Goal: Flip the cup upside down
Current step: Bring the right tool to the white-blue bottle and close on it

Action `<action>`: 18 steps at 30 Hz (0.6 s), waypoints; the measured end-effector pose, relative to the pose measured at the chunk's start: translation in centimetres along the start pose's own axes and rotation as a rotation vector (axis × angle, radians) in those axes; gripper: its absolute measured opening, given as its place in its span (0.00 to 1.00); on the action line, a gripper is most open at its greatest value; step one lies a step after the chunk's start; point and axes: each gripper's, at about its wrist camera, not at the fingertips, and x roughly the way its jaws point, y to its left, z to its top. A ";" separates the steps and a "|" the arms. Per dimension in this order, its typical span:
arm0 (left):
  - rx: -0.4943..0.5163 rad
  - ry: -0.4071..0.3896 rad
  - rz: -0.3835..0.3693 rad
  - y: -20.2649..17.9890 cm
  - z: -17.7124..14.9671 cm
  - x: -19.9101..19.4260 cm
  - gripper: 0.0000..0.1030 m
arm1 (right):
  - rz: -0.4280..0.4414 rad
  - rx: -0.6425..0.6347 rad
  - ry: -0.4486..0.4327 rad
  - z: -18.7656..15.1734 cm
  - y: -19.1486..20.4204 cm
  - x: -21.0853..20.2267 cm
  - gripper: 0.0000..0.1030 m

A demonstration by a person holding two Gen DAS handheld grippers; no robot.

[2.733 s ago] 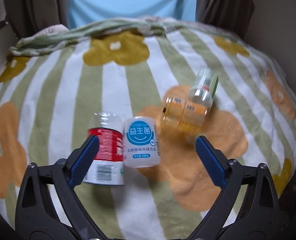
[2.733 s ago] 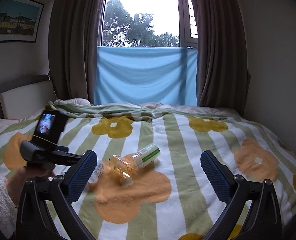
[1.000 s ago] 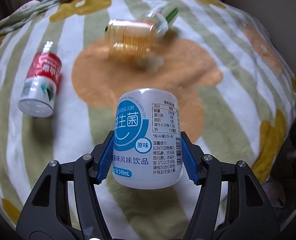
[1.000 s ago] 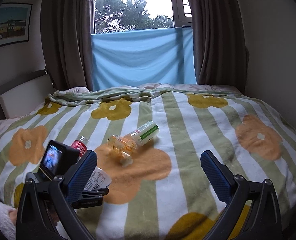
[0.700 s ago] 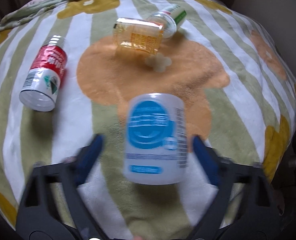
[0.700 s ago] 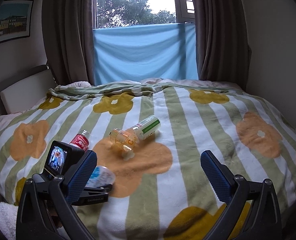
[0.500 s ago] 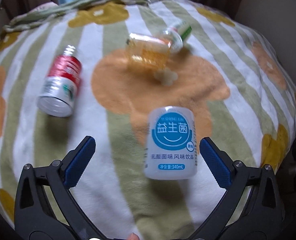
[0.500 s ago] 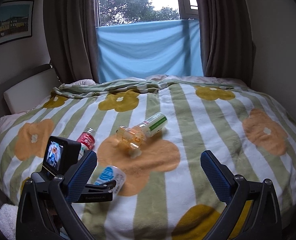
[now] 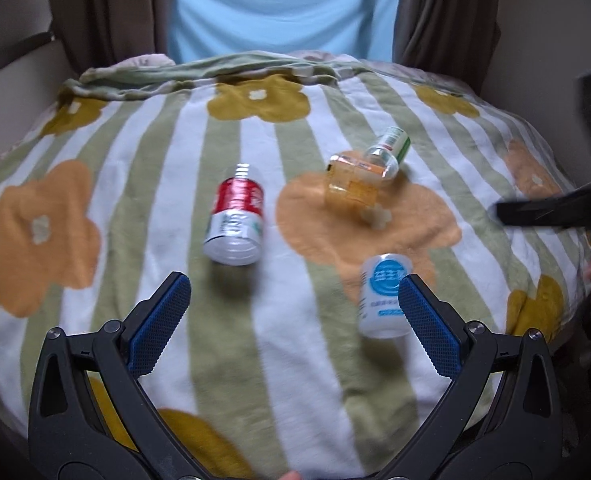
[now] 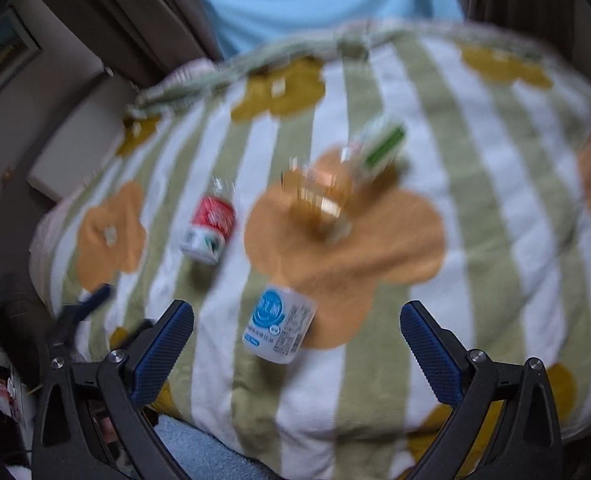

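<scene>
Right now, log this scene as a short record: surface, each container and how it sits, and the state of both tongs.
surface: bed with a striped floral blanket
white bottle with blue label: standing on the blanket, free of both tongs
red-labelled bottle: lying on its side, left of the white one
amber container: lying tilted, farther back
clear green-labelled bottle: lying against the amber container
left tongs: open, empty
right tongs: open, empty; that view is blurred
</scene>
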 end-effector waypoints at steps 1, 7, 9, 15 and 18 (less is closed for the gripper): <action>0.000 -0.001 0.002 0.4 -0.2 -0.2 1.00 | 0.007 0.020 0.054 -0.2 0.2 2.2 1.00; -0.006 -0.004 0.013 2.9 -1.2 -1.1 1.00 | 0.042 0.168 0.219 -1.4 0.0 9.2 0.84; -0.017 -0.001 0.002 3.6 -1.4 -1.1 1.00 | 0.024 0.183 0.245 -1.6 0.0 10.3 0.77; -0.046 0.008 -0.022 4.8 -1.5 -0.6 1.00 | -0.002 0.163 0.299 -1.4 0.4 12.1 0.56; -0.047 0.007 -0.023 4.9 -1.4 -0.4 1.00 | -0.015 0.111 0.314 -0.9 0.9 12.4 0.54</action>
